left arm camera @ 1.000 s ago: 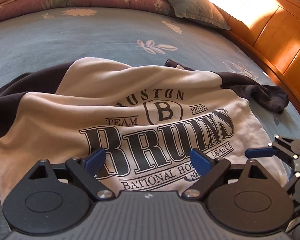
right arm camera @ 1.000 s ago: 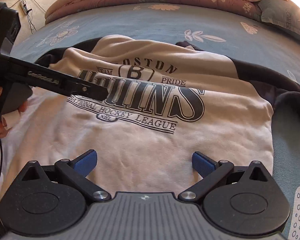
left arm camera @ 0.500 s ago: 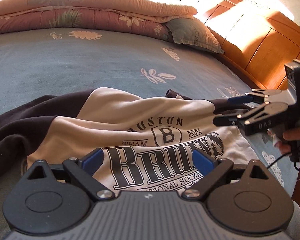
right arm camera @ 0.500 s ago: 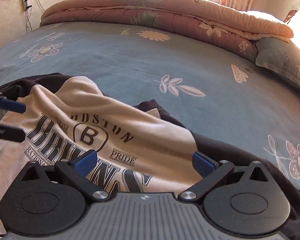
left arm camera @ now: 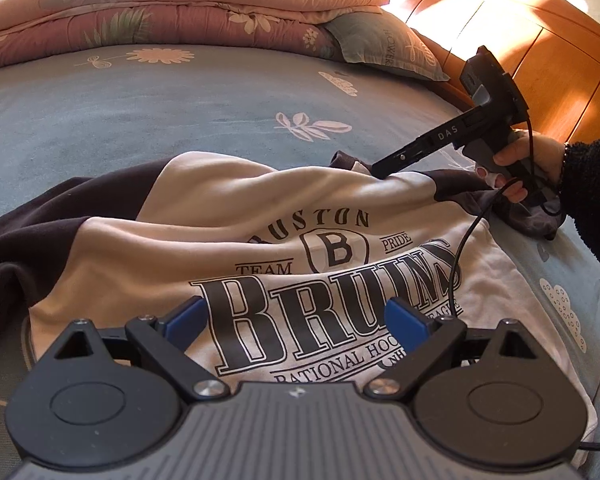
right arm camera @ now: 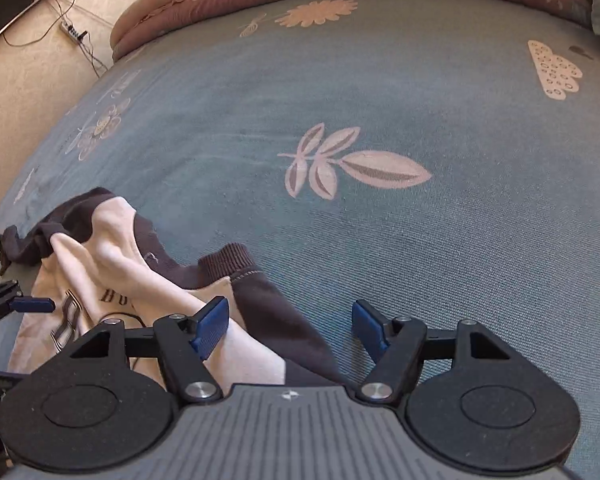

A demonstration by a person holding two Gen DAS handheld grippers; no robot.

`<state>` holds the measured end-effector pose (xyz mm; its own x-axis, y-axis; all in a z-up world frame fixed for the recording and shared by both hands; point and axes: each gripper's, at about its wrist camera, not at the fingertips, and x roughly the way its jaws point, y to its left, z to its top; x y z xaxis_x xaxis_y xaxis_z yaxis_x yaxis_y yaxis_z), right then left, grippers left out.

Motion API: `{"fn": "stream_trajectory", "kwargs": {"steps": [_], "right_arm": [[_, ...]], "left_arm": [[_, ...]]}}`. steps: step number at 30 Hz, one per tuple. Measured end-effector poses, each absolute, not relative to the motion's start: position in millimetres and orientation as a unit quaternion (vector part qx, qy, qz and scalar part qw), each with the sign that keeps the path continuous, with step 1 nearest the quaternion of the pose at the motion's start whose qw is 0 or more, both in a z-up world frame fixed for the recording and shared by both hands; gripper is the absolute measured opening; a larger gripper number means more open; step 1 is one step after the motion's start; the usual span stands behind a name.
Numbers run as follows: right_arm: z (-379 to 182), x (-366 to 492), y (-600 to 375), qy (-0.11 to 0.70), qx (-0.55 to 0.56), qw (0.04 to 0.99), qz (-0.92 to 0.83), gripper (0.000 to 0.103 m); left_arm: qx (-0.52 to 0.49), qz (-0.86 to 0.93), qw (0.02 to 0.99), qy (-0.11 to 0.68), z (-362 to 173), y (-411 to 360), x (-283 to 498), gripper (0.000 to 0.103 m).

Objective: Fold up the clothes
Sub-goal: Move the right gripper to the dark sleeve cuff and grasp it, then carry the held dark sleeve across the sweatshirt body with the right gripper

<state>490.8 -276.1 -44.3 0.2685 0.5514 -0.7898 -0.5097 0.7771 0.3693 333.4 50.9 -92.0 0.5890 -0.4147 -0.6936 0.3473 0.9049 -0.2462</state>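
Note:
A cream sweatshirt [left arm camera: 260, 216] with dark sleeves and a "Boston Bruins" print lies rumpled on the blue bed sheet [left arm camera: 140, 120]. My left gripper [left arm camera: 296, 320] hovers open over the printed chest with nothing between its pads. A hand [left arm camera: 540, 156] holds my right gripper [left arm camera: 381, 169] with its tips at the sweatshirt's far right shoulder. In the right wrist view my right gripper [right arm camera: 290, 328] stands over the dark shoulder fabric [right arm camera: 276, 320] beside the ribbed collar [right arm camera: 226, 260]. Its jaws are closing, and the pads are not pressing on the cloth.
A folded floral quilt [left arm camera: 160, 12] and a pillow [left arm camera: 384, 48] lie at the bed's far end. A wooden headboard [left arm camera: 560, 64] stands at the right. The right gripper's cable [left arm camera: 460, 248] trails over the shirt. Floor with a power strip [right arm camera: 72, 32] lies beyond the bed's left edge.
My right gripper has swung from above the shirt's lower front to its far right shoulder, and its jaws have narrowed. My left gripper has stayed over the print, still open.

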Motion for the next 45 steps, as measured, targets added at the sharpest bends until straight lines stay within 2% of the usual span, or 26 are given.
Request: {"fn": "stream_trajectory", "kwargs": {"steps": [5,10,14,17,26,29,30,31,32,36,40,45], "right_arm": [[-54.5,509.6,-279.5,0.500,0.054,0.776,0.382,0.074],[-57.7,507.1,-282.2,0.537,0.070,0.720,0.435,0.075],[-70.8,518.6,-299.2,0.537,0.143,0.700,0.448,0.069],[-80.9,535.1,-294.4,0.522,0.190,0.695,0.457,0.069],[-87.6,524.2,-302.0,0.554,0.225,0.661,0.454,0.067],[-92.3,542.6,-291.2,0.568,0.226,0.650,0.452,0.051],[-96.5,545.5,-288.7,0.573,0.228,0.649,0.446,0.039],[-100.7,548.4,-286.2,0.578,0.230,0.648,0.440,0.020],[-104.8,550.8,-284.1,0.582,0.232,0.647,0.435,0.012],[-111.3,532.3,-294.6,0.576,0.253,0.637,0.446,0.011],[-99.4,525.3,-281.9,0.561,0.190,0.671,0.446,0.008],[-52.3,483.6,-229.6,0.506,-0.046,0.751,0.422,0.011]], "left_arm": [[-0.036,-0.207,0.887,0.411,-101.2,46.7,336.5,0.095],[-0.032,-0.205,0.888,0.410,-102.3,46.0,335.7,0.095],[-0.034,-0.203,0.888,0.411,-104.5,45.3,337.4,0.095],[-0.024,-0.201,0.889,0.411,-105.1,42.5,336.4,0.095],[-0.029,-0.203,0.888,0.411,-105.6,44.7,337.0,0.095],[-0.019,-0.199,0.890,0.409,-106.8,40.5,336.8,0.096],[-0.016,-0.199,0.891,0.408,-107.2,39.4,336.6,0.096],[-0.013,-0.198,0.891,0.408,-107.5,38.5,336.5,0.096],[-0.011,-0.199,0.891,0.408,-107.2,38.2,336.1,0.096],[-0.025,-0.203,0.890,0.408,-106.2,43.3,337.2,0.096],[-0.028,-0.202,0.890,0.408,-105.2,44.9,338.0,0.096],[-0.033,-0.195,0.892,0.406,-101.6,47.5,338.3,0.096]]}}
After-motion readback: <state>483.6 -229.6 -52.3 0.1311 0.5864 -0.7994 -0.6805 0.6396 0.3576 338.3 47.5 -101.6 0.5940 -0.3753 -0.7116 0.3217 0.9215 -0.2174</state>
